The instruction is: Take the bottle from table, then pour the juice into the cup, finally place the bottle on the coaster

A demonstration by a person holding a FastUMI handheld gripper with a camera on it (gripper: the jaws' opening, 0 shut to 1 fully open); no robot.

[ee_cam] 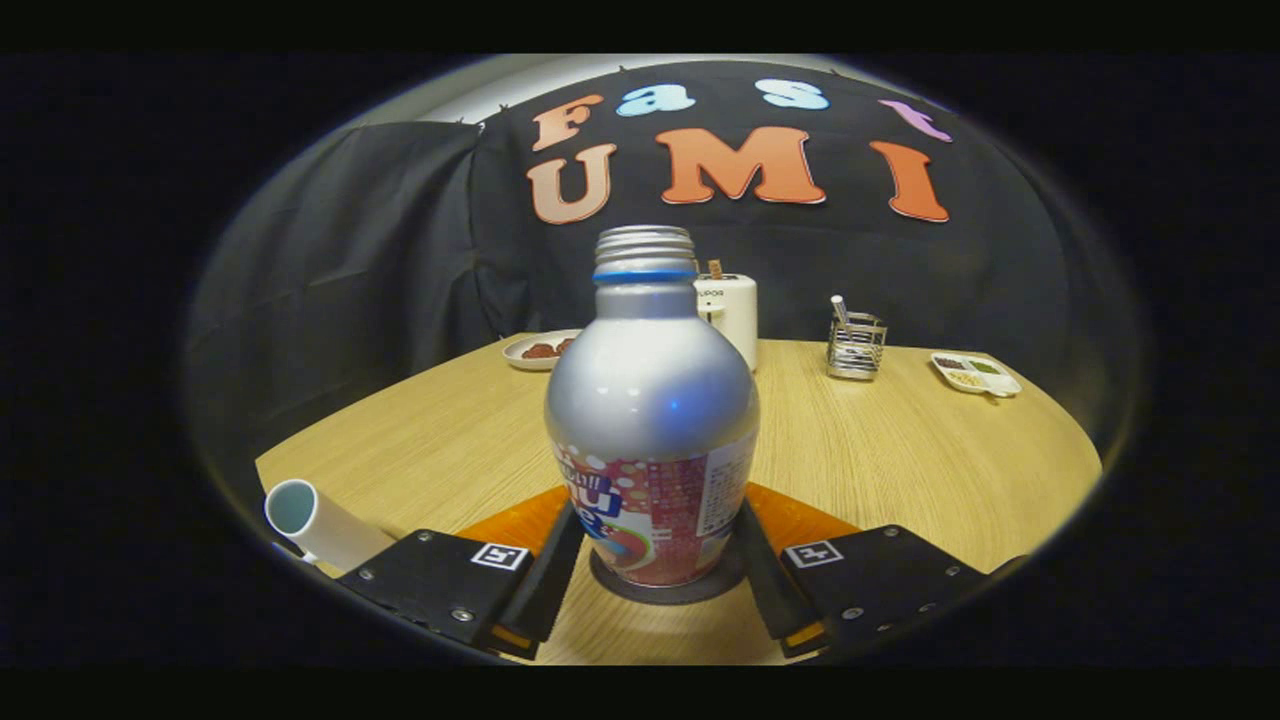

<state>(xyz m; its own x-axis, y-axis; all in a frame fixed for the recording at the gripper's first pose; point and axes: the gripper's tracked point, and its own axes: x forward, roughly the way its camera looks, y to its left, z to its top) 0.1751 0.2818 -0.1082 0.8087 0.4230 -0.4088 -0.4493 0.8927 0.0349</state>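
Gripper (pixel 652 560) sits low at the bottom centre of the frame, its two fingers (pixel 548 580) flanking the lower body of the bottle (pixel 651 420). Both inner faces lie against the bottle's label, so the gripper reads as clamped on the bottle. Bottle is upright, uncapped, silver upper body with a blue ring under the threaded neck. Its base rests on a dark round coaster (pixel 668 590), which lies between the fingers on the wooden worktop (pixel 900 450). An orange mat (pixel 800 520) shows behind the coaster. White cup (pixel 310 525) lies tilted at lower left, just beside the left finger, well apart from the bottle. White appliance (pixel 733 315) stands behind the bottle.
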